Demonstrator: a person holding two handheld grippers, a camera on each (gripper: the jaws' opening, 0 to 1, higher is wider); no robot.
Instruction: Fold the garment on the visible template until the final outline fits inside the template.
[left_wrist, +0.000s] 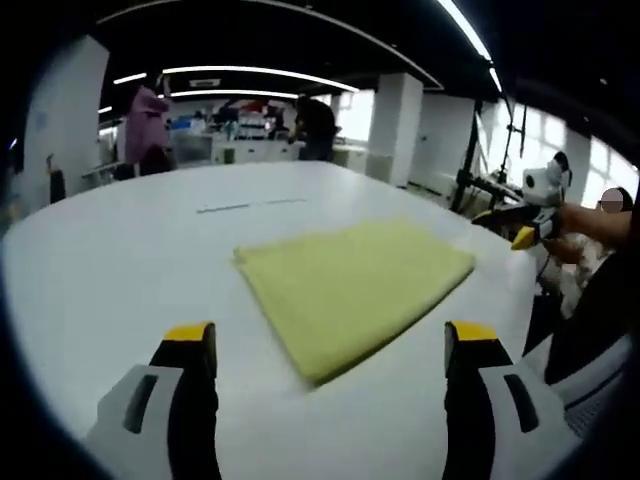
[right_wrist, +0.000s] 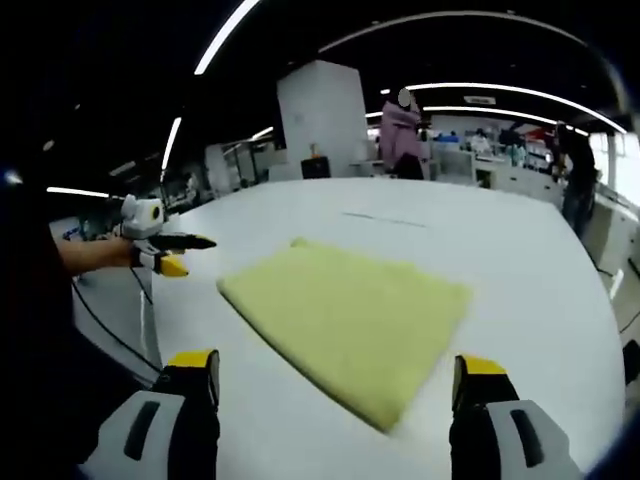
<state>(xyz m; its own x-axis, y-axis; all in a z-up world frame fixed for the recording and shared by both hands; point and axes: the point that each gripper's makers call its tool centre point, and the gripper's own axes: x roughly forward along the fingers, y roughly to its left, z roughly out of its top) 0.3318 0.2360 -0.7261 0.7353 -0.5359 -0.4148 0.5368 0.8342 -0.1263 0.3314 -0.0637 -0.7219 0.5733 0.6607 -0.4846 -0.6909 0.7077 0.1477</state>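
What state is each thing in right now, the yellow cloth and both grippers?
Pale yellow cloth garment: folded into a flat rectangle, lying on the white table.
Left gripper: jaws open, empty, short of the cloth.
Right gripper: jaws open, empty.

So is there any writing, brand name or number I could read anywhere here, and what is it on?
None can be read.
Yellow folded garment: plain, no label showing.
White table: only thin dark marks, too small to tell if they are text.
Left gripper and right gripper: no lettering visible.
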